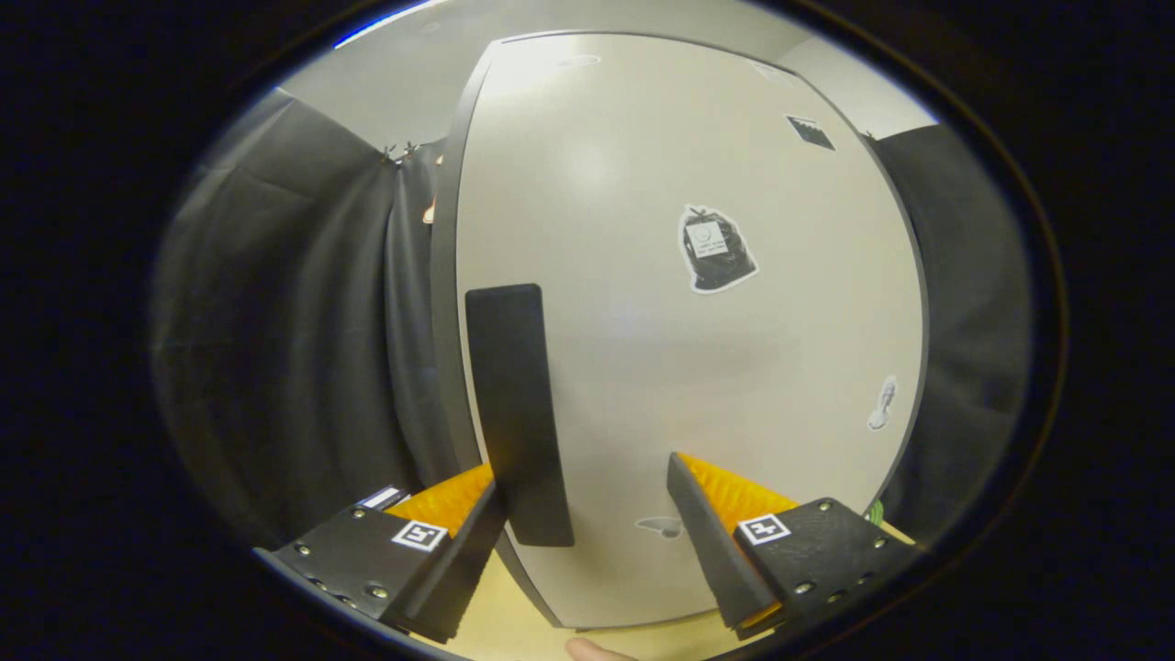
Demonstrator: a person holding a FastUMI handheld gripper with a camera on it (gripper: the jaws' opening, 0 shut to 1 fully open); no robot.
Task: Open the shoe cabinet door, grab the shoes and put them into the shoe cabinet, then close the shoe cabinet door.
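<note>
Your gripper stood spread wide right up against the shoe cabinet door, grasping nothing. Its left finger sat at the door's left edge, just beside the tall dark handle, whose lower end reached down between the two fingers; whether that finger touched the handle I could not tell. A fingertip of your hand showed nearest of all, below the door. Under the door lay a pale wooden floor. Black cloth walls hung to the left and right, with a light ceiling far above. You faced a pale grey, smooth door with dark edging, bearing a few small stickers.
</note>
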